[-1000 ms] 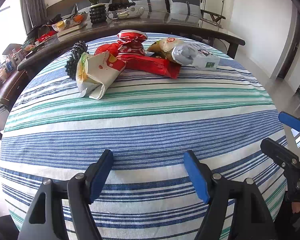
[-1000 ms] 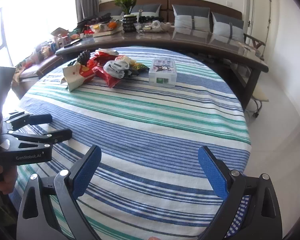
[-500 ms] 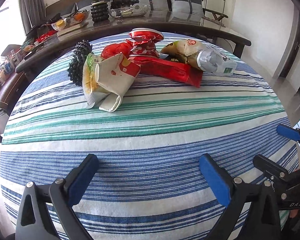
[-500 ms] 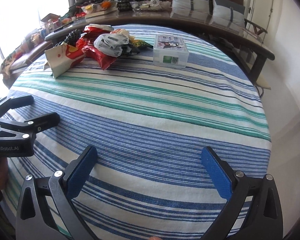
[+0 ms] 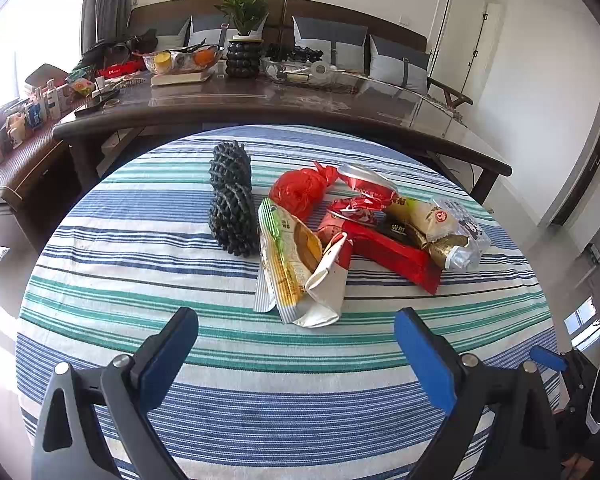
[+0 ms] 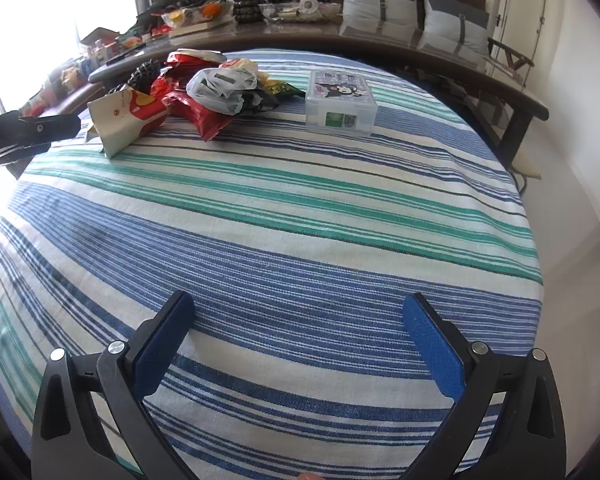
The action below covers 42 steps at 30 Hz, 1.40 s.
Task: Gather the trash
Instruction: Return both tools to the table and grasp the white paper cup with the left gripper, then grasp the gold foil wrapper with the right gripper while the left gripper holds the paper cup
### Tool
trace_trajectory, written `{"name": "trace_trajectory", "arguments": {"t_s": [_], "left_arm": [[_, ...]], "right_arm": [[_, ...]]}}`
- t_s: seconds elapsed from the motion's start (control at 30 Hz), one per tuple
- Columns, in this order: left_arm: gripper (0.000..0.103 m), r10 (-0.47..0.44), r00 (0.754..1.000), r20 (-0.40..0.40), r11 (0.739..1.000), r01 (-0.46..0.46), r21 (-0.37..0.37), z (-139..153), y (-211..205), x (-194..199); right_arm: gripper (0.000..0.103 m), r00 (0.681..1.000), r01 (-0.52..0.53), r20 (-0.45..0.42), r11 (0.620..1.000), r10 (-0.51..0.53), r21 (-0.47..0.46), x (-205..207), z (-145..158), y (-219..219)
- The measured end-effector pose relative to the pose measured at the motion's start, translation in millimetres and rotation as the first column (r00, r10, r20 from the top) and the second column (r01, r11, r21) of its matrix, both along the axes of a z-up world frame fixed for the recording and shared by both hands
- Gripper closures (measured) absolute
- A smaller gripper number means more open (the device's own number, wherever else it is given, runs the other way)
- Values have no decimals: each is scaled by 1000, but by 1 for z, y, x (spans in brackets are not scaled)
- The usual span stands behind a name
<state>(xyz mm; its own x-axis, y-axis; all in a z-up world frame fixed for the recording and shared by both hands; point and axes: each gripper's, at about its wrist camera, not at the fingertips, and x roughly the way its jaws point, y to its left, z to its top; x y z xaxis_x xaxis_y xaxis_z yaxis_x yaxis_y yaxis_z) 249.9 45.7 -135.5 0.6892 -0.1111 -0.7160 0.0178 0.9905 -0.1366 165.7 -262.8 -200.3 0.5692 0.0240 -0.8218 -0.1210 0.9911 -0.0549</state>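
Observation:
A heap of snack wrappers lies on the striped round table (image 5: 140, 288): a white and green chip bag (image 5: 288, 268), a red plastic bag (image 5: 300, 192), a long red wrapper (image 5: 396, 256), a gold and clear wrapper (image 5: 436, 224). My left gripper (image 5: 296, 340) is open and empty, just short of the chip bag. My right gripper (image 6: 300, 332) is open and empty over the near table edge, far from the heap (image 6: 204, 96). A black knobbly object (image 5: 232, 204) lies left of the heap.
A clear lidded box (image 6: 340, 100) sits right of the heap. A long dark table (image 5: 260, 100) with a plant, bowls and clutter stands behind. The left gripper shows at the left edge of the right wrist view (image 6: 28, 132).
My left gripper has moved forward toward the wrapper heap, which now sits much closer. My right gripper has moved forward and tilted down a little. Both stay open.

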Motion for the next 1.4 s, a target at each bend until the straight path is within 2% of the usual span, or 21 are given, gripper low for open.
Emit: {"name": "trace_trajectory", "arguments": {"t_s": [0.03, 0.1, 0.13, 0.2, 0.23, 0.27, 0.3, 0.33, 0.43, 0.57, 0.67, 0.77, 0.8, 0.83, 0.87, 0.9, 0.93, 0.97, 1.13, 1.27, 1.4], "left_arm": [[10, -18, 1000, 10, 999, 18, 30, 3, -4, 3], [32, -43, 999, 19, 994, 41, 102, 5, -13, 11], [37, -53, 998, 17, 990, 50, 129, 5, -17, 15], [54, -72, 997, 12, 986, 70, 148, 4, -23, 22], [60, -83, 997, 11, 984, 80, 159, 2, -26, 24], [71, -94, 996, 5, 981, 91, 174, 0, -28, 26], [93, -106, 994, -5, 977, 105, 187, -2, -32, 28], [97, -117, 993, -17, 974, 118, 195, -3, -34, 28], [97, -137, 991, 0, 977, 135, 167, 3, -33, 11], [97, -199, 979, -34, 979, 200, 41, 16, -32, -29], [97, -218, 972, -83, 976, 216, -37, 10, -30, -52], [95, -209, 974, -90, 978, 208, -26, -3, -30, -61], [92, -205, 975, -90, 979, 205, -14, -8, -30, -61], [87, -208, 974, -88, 978, 208, -18, -11, -30, -61], [65, -223, 972, -79, 975, 221, -32, -13, -31, -61], [49, -231, 971, -64, 973, 229, -36, -15, -31, -62], [25, -225, 973, -46, 974, 224, -25, -15, -32, -62], [20, -227, 973, -33, 974, 226, -16, -16, -34, -62], [20, -312, 945, -96, 949, 306, -77, -32, -48, -52], [20, -335, 938, -95, 942, 334, -25, -36, -64, -57], [20, -336, 936, -107, 941, 337, -9, -40, -69, -57]], "right_arm": [[0, 1000, -1, 0, 1000, 1, 0, 0, 0, 1], [0, 1000, -1, 0, 1000, 1, 0, 0, 0, 0], [0, 1000, -1, 0, 1000, 1, 0, 0, 0, 0], [0, 1000, 0, 0, 1000, 0, 0, 0, 0, 0], [0, 1000, -1, 0, 1000, 1, 0, 0, 0, 0], [0, 1000, -1, 0, 1000, 1, 0, 0, 0, 0], [0, 1000, -1, 0, 1000, 1, 0, 0, 0, 0], [0, 1000, -1, 0, 1000, 1, 0, 0, 0, 1], [0, 1000, -1, 0, 1000, 1, 0, 0, 0, 0], [0, 1000, -1, 0, 1000, 1, 0, -1, 0, 0], [0, 1000, -1, 0, 1000, 1, 0, 0, 0, 0], [0, 1000, -1, 0, 1000, 1, 0, -1, 0, 0], [0, 1000, -1, 0, 1000, 1, 0, -1, 0, 0], [0, 1000, -1, 0, 1000, 1, 0, -1, 0, 1], [0, 1000, -1, 0, 1000, 1, 0, -1, 0, 0], [0, 1000, 0, 1, 1000, 0, 0, -1, 0, 0], [0, 1000, 0, 1, 1000, 0, 0, -1, 0, 0], [0, 1000, 1, 1, 1000, -1, 0, -1, 0, 0], [0, 1000, 7, 3, 1000, -7, 3, -1, 1, -1], [1, 1000, -8, 14, 1000, 8, 30, 2, 7, -2], [1, 996, -66, 59, 995, 61, 74, 29, 37, 11]]}}
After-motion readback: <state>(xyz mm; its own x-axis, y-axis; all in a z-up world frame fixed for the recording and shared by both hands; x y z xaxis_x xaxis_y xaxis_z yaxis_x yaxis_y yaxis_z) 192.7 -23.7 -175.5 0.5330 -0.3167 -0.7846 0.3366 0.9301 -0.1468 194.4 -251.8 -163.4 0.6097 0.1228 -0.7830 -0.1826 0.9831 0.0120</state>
